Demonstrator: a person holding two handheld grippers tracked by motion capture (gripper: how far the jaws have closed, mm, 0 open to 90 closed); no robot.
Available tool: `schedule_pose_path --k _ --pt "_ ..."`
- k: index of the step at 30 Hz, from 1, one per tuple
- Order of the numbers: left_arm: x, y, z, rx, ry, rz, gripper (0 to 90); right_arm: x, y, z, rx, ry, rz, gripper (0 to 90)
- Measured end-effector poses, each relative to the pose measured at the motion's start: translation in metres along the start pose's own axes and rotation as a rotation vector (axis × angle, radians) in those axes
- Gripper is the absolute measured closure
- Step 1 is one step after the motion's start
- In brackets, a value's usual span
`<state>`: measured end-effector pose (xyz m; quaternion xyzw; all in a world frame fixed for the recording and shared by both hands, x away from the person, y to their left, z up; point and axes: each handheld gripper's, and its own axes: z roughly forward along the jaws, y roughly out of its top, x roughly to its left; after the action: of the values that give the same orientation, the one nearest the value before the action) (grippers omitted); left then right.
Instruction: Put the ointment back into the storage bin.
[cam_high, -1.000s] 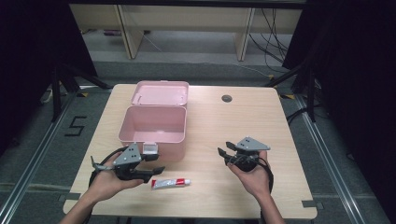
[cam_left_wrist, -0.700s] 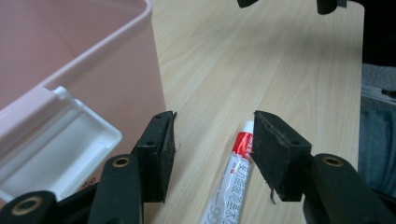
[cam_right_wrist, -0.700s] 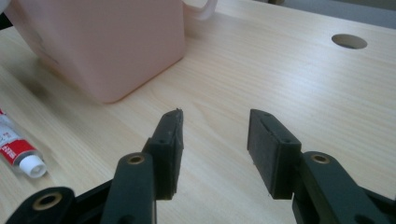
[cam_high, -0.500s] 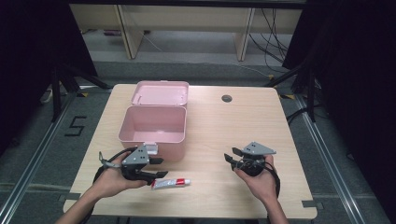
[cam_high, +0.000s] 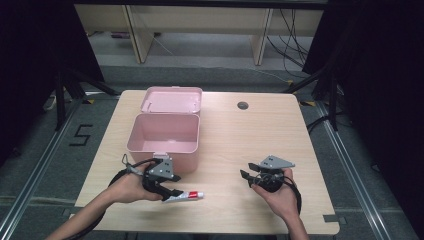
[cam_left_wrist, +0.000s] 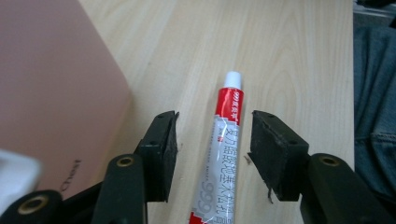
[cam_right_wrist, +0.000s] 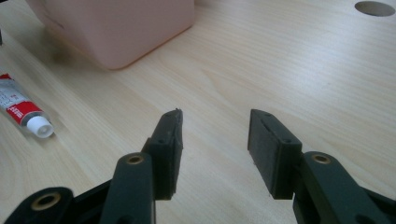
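Note:
A red and white tube (cam_high: 184, 197) with a white cap lies on the wooden table near its front edge. My left gripper (cam_high: 174, 187) is low over the tube. In the left gripper view the tube (cam_left_wrist: 223, 149) lies lengthwise between the jaws, and neither pad touches it. The left gripper (cam_left_wrist: 215, 122) is open, and its jaws have just been closing a little. My right gripper (cam_high: 246, 176) is held above the table at the right, pointing left. The right gripper (cam_right_wrist: 215, 119) is open with nothing in it, and the tube (cam_right_wrist: 21, 111) shows far off to its left.
An open pink box (cam_high: 162, 148) stands behind the left gripper, its lid (cam_high: 171, 100) folded back. Its wall (cam_left_wrist: 51, 84) is close to the left jaw. A round cable hole (cam_high: 243, 105) sits at the table's far middle.
The left hand has moved right and toward the table's front edge, bringing its jaws around the tube. The right hand has stayed nearly still.

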<state>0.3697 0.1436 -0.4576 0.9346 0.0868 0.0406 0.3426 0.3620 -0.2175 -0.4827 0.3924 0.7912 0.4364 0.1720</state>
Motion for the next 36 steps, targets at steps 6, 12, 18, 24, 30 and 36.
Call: schedule_pose_path --k 6,12,18,24,30,36 --pt "0.003 0.004 0.007 0.066 -0.024 0.041 51.0 -0.003 -0.002 -0.001 0.003 -0.003 -0.01 56.1" --pt "0.004 0.006 0.013 0.095 -0.019 0.046 51.1 -0.001 -0.001 -0.001 0.011 0.0 -0.002 56.1" --pt "0.005 0.007 0.02 0.115 -0.03 0.039 51.3 0.0 -0.002 0.0 0.008 0.005 0.007 56.4" --pt "0.005 0.009 0.025 0.14 -0.047 0.056 51.9 0.0 -0.003 0.0 0.009 0.005 0.007 56.4" --pt "0.005 0.013 0.03 0.182 -0.057 0.088 52.7 0.0 -0.003 0.001 0.002 -0.001 -0.002 56.5" --pt "0.001 0.013 0.031 0.223 -0.045 0.032 54.1 -0.001 -0.002 0.002 -0.004 0.004 -0.021 56.6"
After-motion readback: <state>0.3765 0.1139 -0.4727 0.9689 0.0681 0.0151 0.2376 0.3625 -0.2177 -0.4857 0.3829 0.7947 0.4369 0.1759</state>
